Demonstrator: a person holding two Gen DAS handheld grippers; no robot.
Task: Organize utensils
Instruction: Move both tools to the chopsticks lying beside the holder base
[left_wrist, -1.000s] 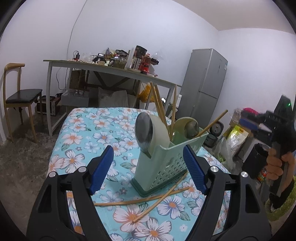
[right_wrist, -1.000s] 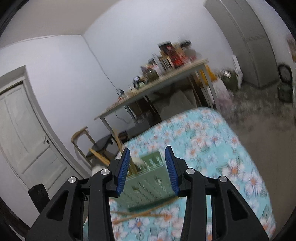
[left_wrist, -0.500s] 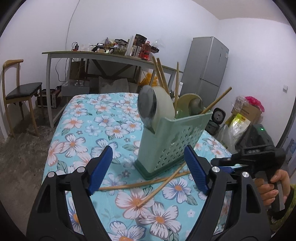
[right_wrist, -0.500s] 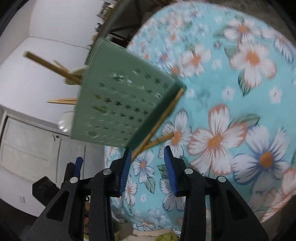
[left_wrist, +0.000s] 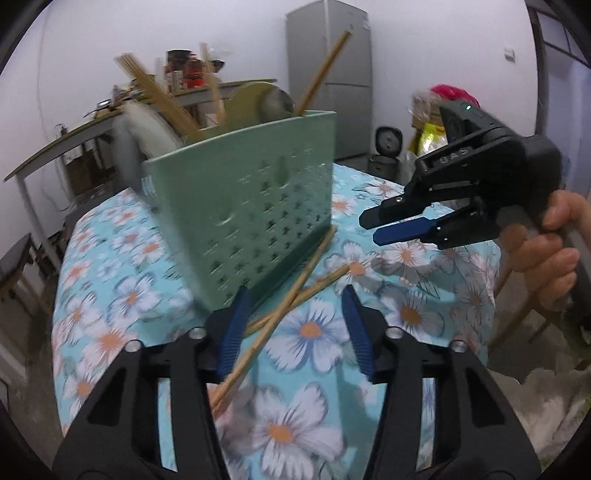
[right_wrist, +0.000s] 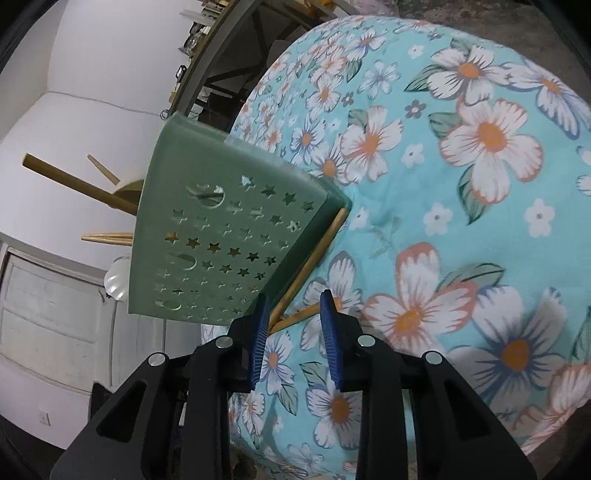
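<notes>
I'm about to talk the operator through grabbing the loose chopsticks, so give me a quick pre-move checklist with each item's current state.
1. Left gripper open and empty: ok.
2. Right gripper open and empty: ok.
3. Two loose chopsticks lie crossed on the tablecloth, one end against the green utensil holder: separating them first, not ok.
4. Holder standing upright on its base: ok.
5. Chopsticks lined up between the left fingers: ok.
6. Grippers apart from each other: ok.
7. Free compartment space in the holder: cannot tell.
</notes>
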